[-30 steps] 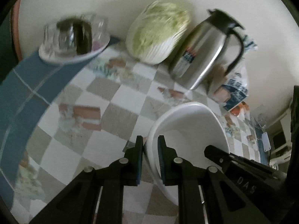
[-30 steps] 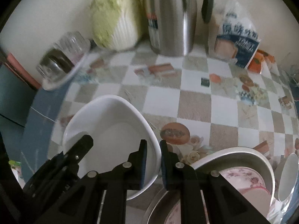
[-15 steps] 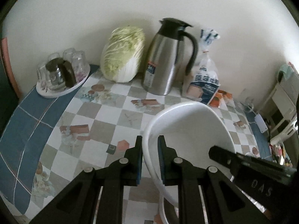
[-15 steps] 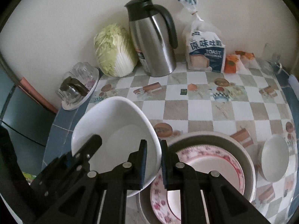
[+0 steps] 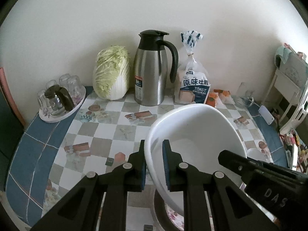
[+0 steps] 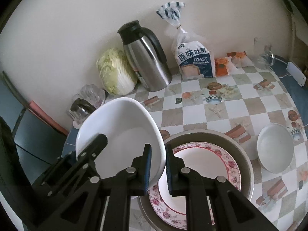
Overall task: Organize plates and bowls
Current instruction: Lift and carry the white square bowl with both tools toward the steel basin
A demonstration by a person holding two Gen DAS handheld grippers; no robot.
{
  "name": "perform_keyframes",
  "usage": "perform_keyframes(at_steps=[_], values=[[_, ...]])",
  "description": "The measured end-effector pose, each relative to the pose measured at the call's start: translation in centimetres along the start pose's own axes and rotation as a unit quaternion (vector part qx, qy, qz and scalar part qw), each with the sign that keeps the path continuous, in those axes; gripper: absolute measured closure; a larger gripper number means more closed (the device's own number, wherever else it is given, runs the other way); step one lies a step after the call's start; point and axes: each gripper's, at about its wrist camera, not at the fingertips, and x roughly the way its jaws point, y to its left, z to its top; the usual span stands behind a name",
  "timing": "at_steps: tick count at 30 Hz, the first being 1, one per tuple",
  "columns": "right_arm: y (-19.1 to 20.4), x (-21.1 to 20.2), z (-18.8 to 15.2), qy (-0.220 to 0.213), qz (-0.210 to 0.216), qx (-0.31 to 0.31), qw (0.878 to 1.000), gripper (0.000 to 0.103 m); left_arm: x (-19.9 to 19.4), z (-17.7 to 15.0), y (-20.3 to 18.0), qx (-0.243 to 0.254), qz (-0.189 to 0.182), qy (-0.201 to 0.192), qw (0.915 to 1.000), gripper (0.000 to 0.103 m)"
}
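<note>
White bowl (image 6: 123, 132), rim pinched by left gripper (image 5: 153, 165) at 9 o'clock and right gripper (image 6: 158, 170) at 3 o'clock, fingers narrow: risen off the desk (image 6: 250, 100), now beside the floral plate (image 6: 207, 165) in the basin (image 6: 244, 154), probably stacking next.

The large white bowl (image 6: 123, 127) looks like smooth, glossy glazed ceramic, as does the small white bowl (image 6: 275, 151). The floral-rimmed plate (image 6: 200, 175) has a shiny glaze and sits in a dull grey metal basin (image 6: 244, 154). The jug (image 5: 149, 77) is brushed steel with a matt black plastic lid and handle. The bread bag (image 5: 193, 84) is thin, crinkled, glossy plastic. The upturned glasses (image 5: 67, 82) are clear glass. The tablecloth (image 5: 92, 132) looks smooth and slightly sheeny. Gripper fingers are matt black plastic with blue ribbed pads (image 5: 165, 163).
</note>
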Motion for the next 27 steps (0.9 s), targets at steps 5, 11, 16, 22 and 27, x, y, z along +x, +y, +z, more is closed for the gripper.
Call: perform_keyframes(at_steps=[5,11,16,22,27], values=[[-0.7,-0.4,0.1,-0.005,-0.003,-0.007,1.0,0.088,0.5,-0.2,-0.5,-0.016,-0.008,0.008,0.9998,0.087],[-1.5,-0.6,0.0,0.0,0.013,-0.023,1.0,0.086,0.2,-0.2,-1.9,-0.005,0.015,0.001,0.9999,0.087],[-2.9,0.0,-0.6,0.015,0.027,-0.02,0.999,0.086,0.5,-0.3,-3.5,0.012,0.043,0.003,0.999,0.087],[-5.2,-0.1,-0.2,0.019,0.05,0.003,0.999,0.086,1.0,-0.3,-5.1,0.024,0.046,0.01,0.9986,0.087],[-6.3,-0.9,0.3,0.002,0.039,0.005,0.999,0.086,1.2,-0.5,-6.4,0.035,0.039,0.011,0.9985,0.087]])
